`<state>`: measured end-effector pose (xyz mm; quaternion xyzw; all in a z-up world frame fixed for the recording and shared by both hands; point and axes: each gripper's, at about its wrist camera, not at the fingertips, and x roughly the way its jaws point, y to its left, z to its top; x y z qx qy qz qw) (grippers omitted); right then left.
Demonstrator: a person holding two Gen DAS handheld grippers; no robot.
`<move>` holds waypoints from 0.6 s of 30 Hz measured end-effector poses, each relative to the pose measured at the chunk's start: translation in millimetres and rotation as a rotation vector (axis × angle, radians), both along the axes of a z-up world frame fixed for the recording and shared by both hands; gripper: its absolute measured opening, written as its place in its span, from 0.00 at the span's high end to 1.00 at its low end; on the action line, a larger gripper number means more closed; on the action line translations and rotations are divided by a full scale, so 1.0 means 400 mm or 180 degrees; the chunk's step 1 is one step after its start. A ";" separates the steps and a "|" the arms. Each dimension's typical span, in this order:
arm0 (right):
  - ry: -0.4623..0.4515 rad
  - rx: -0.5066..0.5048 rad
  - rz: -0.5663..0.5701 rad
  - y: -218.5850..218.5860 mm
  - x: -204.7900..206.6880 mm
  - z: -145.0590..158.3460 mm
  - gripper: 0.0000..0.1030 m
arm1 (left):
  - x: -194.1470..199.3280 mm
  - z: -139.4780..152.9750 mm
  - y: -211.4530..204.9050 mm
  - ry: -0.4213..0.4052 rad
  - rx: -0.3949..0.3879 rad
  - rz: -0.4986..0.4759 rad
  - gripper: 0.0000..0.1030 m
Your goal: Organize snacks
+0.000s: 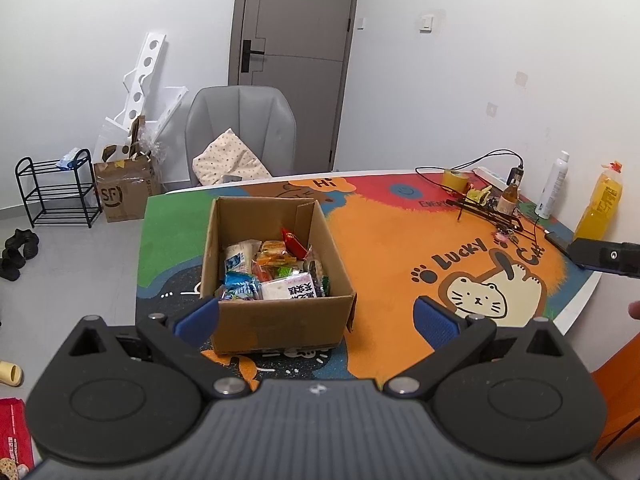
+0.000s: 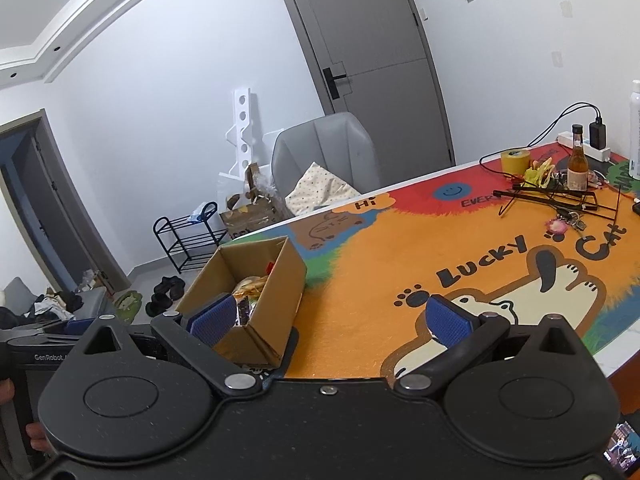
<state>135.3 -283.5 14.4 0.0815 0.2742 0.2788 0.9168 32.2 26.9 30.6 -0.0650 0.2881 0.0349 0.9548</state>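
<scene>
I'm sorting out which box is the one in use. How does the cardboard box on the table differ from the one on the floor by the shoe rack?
The box on the table is plain brown, tidy and holds small snack packets; the floor box carries an SF logo, looks torn and has white boards sticking out of it. The table box sits on the colourful mat, the floor box near the wall. Both are open-topped brown cardboard.

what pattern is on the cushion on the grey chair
Cream with small dark dots; the cushion shows best in the left wrist view.
</scene>
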 end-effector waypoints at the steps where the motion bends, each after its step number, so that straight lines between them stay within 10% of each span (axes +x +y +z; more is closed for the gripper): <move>1: 0.0011 -0.0006 0.0009 0.002 0.002 0.000 0.00 | -0.001 0.000 0.001 0.0001 -0.0003 0.0002 0.00; 18: 0.0022 -0.0200 0.0117 0.037 -0.014 -0.002 0.00 | -0.008 0.011 -0.007 -0.0045 0.0011 -0.0031 0.00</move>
